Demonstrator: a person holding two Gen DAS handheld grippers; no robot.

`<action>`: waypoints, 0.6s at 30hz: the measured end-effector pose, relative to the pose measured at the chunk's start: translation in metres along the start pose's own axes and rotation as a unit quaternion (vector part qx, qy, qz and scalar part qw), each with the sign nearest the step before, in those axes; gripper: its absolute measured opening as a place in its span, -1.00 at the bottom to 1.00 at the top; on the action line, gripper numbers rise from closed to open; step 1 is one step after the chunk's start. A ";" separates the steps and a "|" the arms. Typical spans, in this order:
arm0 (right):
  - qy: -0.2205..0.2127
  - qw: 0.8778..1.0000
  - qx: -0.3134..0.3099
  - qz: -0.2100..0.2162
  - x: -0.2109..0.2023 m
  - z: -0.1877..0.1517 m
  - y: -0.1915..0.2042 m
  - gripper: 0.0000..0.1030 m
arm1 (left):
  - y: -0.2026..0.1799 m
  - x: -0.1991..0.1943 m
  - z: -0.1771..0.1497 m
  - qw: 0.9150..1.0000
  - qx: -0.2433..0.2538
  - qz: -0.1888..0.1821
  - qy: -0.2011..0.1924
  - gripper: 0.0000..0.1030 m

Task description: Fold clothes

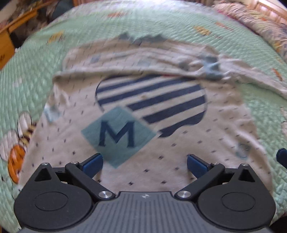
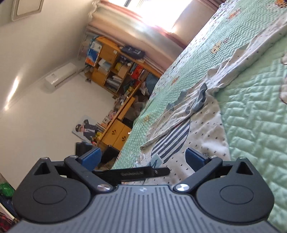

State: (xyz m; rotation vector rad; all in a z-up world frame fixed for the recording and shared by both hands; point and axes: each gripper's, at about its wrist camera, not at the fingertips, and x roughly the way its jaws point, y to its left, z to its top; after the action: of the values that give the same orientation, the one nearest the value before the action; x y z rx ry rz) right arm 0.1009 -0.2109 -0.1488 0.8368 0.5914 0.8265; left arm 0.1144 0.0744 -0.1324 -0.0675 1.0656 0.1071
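A white dotted child's shirt (image 1: 179,147) lies on the green quilted bedspread (image 1: 35,75), with a navy striped patch and a teal diamond bearing an M. Its far part is folded over toward me, with blue trim showing. My left gripper (image 1: 145,162) hovers open just above the shirt's near hem, nothing between its blue pads (image 1: 93,162). In the tilted right wrist view the same shirt (image 2: 202,121) stretches away along the bed. My right gripper (image 2: 142,157) stands open over the shirt's edge, empty. The tip of the right gripper shows at the left wrist view's right edge.
The green bedspread (image 2: 254,114) has bee prints. Beside the bed stand wooden shelves (image 2: 116,68) full of boxes and books, a wooden desk (image 2: 118,132), a wall air conditioner (image 2: 60,76) and pink curtains. A patterned pillow (image 1: 251,16) lies at the bed's far right.
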 end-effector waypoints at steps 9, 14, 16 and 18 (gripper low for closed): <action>0.054 0.997 -0.026 -0.045 0.009 -0.036 -0.012 0.89 | -0.004 0.004 -0.003 1.000 0.014 0.010 0.004 0.99; 0.036 0.999 0.016 -0.022 -0.005 -0.032 -0.021 0.89 | -0.004 -0.001 -0.002 1.000 0.012 0.004 0.005 0.99; 0.029 0.999 0.028 -0.012 -0.011 -0.032 -0.022 0.89 | -0.004 -0.007 -0.001 1.000 0.011 -0.005 -0.004 0.98; 0.021 0.999 0.036 -0.003 -0.016 -0.032 -0.022 0.89 | -0.007 -0.013 0.001 1.000 0.012 -0.012 -0.016 0.98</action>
State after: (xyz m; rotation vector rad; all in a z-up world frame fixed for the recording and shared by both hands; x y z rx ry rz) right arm 0.0774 -0.2200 -0.1817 0.8839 0.6630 0.8225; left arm 0.1095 0.0672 -0.1202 -0.0565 1.0327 0.0727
